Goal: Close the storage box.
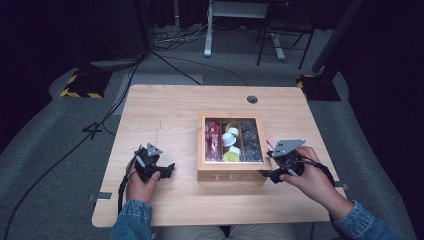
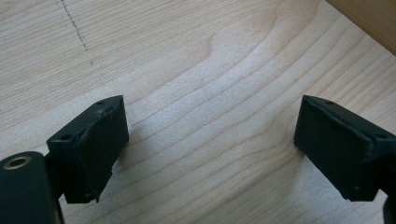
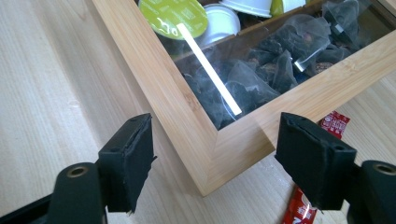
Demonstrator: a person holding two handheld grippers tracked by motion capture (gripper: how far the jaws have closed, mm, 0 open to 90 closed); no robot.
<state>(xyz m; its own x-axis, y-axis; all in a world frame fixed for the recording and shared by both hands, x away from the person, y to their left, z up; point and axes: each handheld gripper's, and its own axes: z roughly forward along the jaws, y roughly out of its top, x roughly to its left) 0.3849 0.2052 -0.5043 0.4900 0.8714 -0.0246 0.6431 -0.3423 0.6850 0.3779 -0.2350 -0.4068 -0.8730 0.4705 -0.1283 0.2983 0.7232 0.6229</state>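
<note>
A wooden tea box (image 1: 230, 176) with a glass lid stands at the table's middle, "TEA" on its front wall. Through the lid I see red sachets (image 1: 213, 140) on the left, white and green capsules (image 1: 231, 142) in the middle and dark tea bags (image 1: 251, 140) on the right. My right gripper (image 1: 268, 175) is open at the box's front right corner; in the right gripper view that corner (image 3: 210, 154) lies between the jaws of the right gripper (image 3: 217, 140), apart from both. My left gripper (image 1: 166, 170) is open over bare table wood, left of the box; nothing lies between the jaws of the left gripper (image 2: 212, 135).
Two red sachets (image 3: 334, 122) (image 3: 299, 207) lie on the table just outside the box's right side, by my right gripper. The light wooden table (image 1: 165, 115) has a cable hole (image 1: 252, 99) at the back. Cables, stands and a chair are on the floor beyond.
</note>
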